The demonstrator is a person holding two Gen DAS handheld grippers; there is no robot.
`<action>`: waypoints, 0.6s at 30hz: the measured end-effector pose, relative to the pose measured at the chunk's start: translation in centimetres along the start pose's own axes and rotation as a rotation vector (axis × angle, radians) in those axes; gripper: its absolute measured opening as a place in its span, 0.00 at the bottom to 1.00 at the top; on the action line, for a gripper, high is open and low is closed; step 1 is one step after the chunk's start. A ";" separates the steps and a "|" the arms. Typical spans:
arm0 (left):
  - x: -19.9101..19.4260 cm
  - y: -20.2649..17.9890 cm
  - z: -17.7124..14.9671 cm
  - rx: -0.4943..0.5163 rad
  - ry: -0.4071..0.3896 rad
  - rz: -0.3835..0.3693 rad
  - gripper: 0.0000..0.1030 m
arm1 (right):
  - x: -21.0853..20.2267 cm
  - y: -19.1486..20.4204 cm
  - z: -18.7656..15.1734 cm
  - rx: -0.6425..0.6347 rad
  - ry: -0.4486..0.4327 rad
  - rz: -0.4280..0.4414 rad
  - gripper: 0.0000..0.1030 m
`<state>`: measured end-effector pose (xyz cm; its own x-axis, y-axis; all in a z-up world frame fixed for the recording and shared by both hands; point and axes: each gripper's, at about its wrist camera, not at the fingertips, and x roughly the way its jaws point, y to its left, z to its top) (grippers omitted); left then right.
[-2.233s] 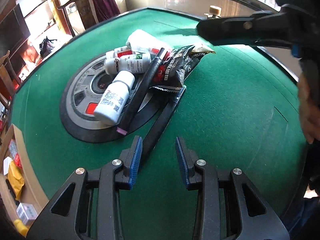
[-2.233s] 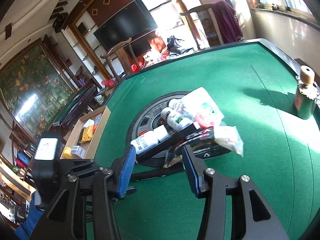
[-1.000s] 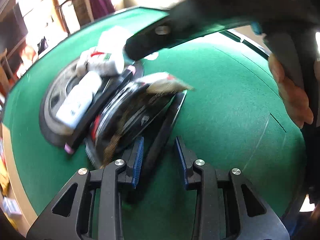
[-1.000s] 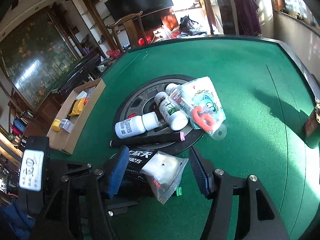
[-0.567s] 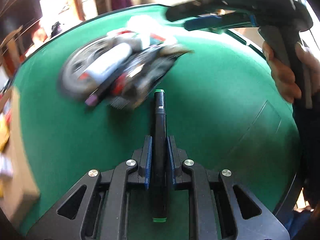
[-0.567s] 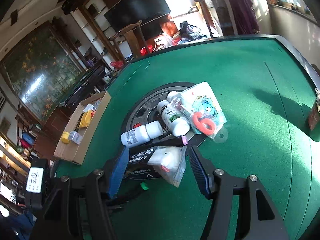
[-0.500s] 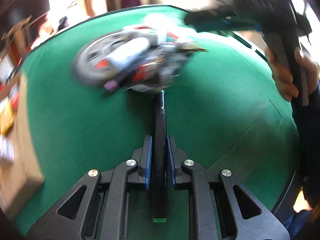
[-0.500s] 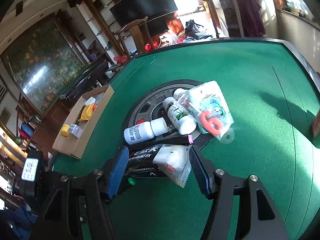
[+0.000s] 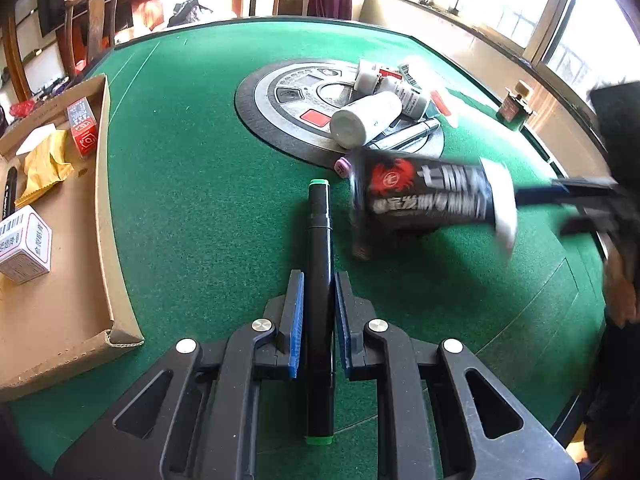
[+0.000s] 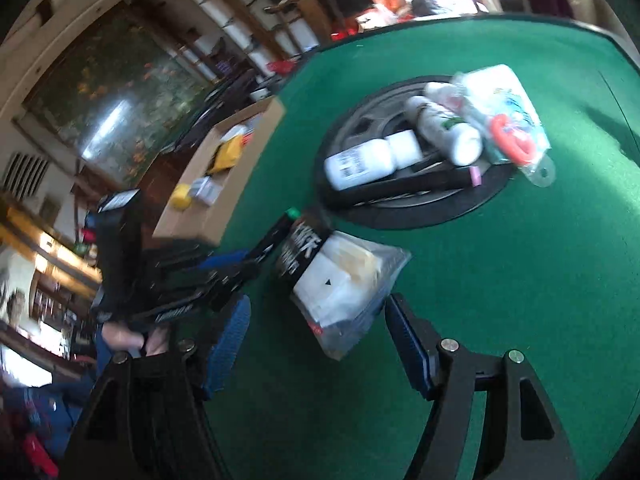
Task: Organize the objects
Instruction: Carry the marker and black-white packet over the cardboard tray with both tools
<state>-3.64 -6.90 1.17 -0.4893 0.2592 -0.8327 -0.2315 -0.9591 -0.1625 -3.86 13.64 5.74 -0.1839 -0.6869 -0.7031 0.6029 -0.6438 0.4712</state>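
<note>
The left hand-held gripper [image 9: 316, 316] pinches the black marker [image 9: 319, 264] near its middle, while the right hand-held gripper [image 10: 316, 344], jaws just widening, may drop the snack packet [image 10: 340, 276]

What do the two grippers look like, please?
Both are black plastic. The left gripper and the right gripper each have two fingers with ribbed blue pads and round silver screws. No cables show. The person's sleeve is dark.
</note>
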 end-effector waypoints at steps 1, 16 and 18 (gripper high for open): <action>-0.1 0.0 -0.1 0.004 0.000 0.003 0.14 | -0.3 0.9 -0.3 -0.052 -0.003 -0.039 0.69; -0.1 -0.7 -0.4 0.043 -0.017 0.041 0.14 | 8.1 1.4 3.5 -0.301 0.131 -0.352 0.72; 0.0 -1.0 -0.5 0.059 -0.022 0.058 0.14 | 8.2 0.9 3.1 -0.269 0.111 -0.356 0.45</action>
<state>-3.01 -5.95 1.07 -0.5217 0.2064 -0.8278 -0.2513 -0.9644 -0.0821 -7.19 6.41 2.06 -0.3412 -0.3888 -0.8558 0.6999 -0.7128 0.0449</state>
